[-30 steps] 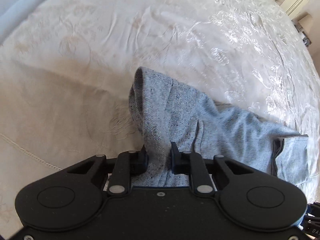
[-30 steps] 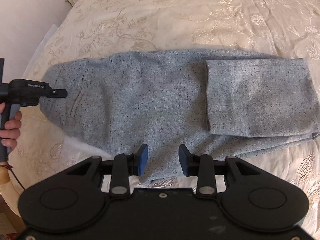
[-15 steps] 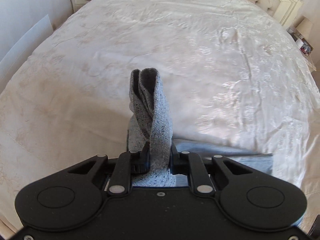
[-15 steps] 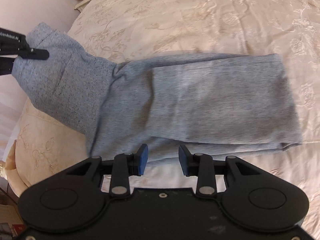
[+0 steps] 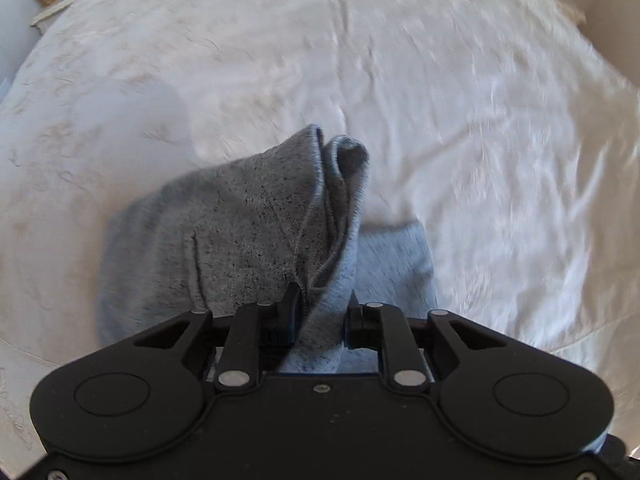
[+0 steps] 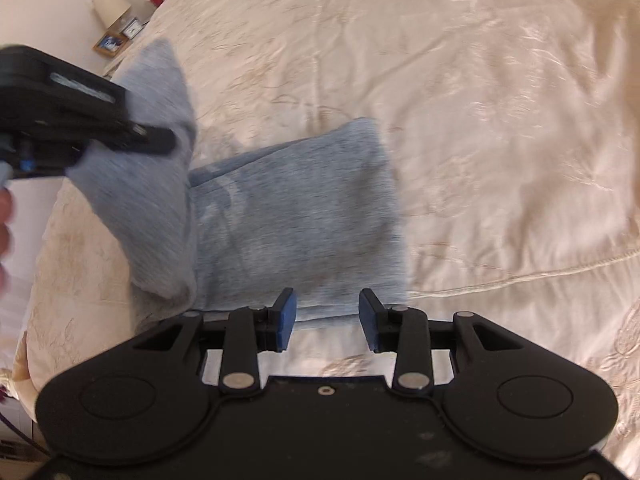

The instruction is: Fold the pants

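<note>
Opening on a bunched edge of the grey pants, at lower centre of the left view: left gripper, cloth still caught between the jaws and draping away to the left. Hovering just below the laid half of the garment, at lower centre of the right view: right gripper, jaws easing wider apart with nothing between them.

Swinging in from the left edge of the right view, the lifted end, now hanging in the air beside the flat part and partly over it. Lying stretched long across the bed only a second ago, now shrinking to a short block. Probably nearing the end of this fold, with the raised end not yet set down and smoothed.

Spreading out on all sides under the garment, a cream embroidered bedspread, creased and catching daylight. Showing at upper left of the right view, a nightstand with a lamp and picture frames; blurring at the far left edge, a hand.
</note>
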Demonstrator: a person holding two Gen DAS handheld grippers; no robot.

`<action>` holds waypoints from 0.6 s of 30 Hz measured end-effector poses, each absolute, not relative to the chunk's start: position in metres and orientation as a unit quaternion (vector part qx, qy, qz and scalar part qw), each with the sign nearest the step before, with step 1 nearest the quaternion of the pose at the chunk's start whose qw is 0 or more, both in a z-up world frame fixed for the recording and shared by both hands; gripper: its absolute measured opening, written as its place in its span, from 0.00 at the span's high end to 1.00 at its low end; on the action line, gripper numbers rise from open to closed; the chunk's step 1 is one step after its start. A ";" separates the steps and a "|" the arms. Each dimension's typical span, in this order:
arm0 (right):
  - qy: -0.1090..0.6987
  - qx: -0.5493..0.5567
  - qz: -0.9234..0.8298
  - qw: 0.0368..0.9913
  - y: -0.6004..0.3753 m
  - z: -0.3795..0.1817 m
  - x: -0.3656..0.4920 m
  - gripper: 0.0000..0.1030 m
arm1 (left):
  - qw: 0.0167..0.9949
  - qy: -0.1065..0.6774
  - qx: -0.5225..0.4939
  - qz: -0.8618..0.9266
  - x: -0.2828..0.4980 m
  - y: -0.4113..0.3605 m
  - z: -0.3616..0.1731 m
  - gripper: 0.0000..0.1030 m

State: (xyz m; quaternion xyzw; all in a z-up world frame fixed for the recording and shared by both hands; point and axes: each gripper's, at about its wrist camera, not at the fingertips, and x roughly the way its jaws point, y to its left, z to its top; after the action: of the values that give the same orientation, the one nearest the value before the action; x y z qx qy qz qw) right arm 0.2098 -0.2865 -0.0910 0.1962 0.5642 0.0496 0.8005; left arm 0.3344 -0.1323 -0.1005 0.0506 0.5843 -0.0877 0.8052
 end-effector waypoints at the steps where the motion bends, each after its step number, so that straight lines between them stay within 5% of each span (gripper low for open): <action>1: 0.565 0.198 0.045 0.800 -0.293 -0.094 0.208 0.63 | 0.798 0.593 0.060 -0.091 0.335 -0.142 -0.111 0.71; 10: 0.569 0.192 0.017 0.800 -0.313 -0.104 0.207 0.63 | 0.795 0.573 0.057 -0.191 0.311 -0.165 -0.091 0.69; 12: 0.563 0.197 0.012 0.803 -0.313 -0.104 0.209 0.63 | 0.814 0.546 0.075 -0.183 0.304 -0.143 -0.076 0.62; 18: 0.532 0.217 0.026 0.818 -0.307 -0.094 0.224 0.63 | 0.839 0.509 0.167 -0.096 0.281 -0.057 -0.085 0.62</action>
State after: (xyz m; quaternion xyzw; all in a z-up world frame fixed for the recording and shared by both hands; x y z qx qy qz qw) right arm 0.2243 -0.3070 -0.0945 0.2174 0.5323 0.0260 0.8177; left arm 0.2807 -0.0568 -0.0852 0.1673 0.5092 -0.0964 0.8387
